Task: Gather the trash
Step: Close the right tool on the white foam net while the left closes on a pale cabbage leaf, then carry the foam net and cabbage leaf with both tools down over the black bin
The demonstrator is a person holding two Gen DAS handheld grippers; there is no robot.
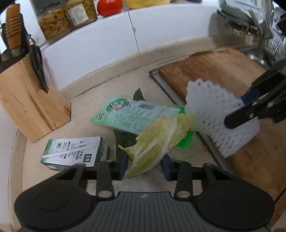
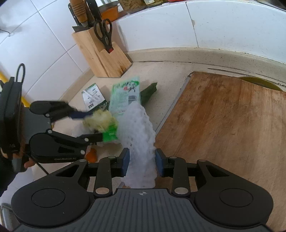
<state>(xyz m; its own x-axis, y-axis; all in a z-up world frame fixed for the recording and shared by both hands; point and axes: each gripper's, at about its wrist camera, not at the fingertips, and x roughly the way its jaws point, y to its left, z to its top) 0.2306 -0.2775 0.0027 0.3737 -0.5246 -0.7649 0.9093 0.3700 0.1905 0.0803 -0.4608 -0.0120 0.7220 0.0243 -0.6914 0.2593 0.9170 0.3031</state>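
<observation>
A pale cabbage leaf [image 1: 157, 141] lies over a green-and-white plastic wrapper [image 1: 130, 114] on the counter. My left gripper [image 1: 144, 167] is shut on the leaf's near end, its blue pads pressing both sides. The right wrist view shows that gripper [image 2: 93, 125] with the leaf [image 2: 100, 121] and a green wrapper corner between its fingers. My right gripper [image 2: 142, 163] is shut on a white foam net sleeve [image 2: 137, 128], held tilted over the cutting board's edge. From the left wrist, the sleeve [image 1: 214, 117] hangs from the right gripper [image 1: 237, 110]. A green milk carton [image 1: 75, 151] lies beside the leaf.
A wooden knife block [image 1: 30, 107] with scissors stands at the back left. A wooden cutting board [image 2: 223, 125] covers the right side. A dark green leaf [image 2: 150, 91] lies behind the wrapper, an orange scrap [image 2: 92, 155] near the front. Jars and a tomato [image 1: 110, 7] sit on the ledge.
</observation>
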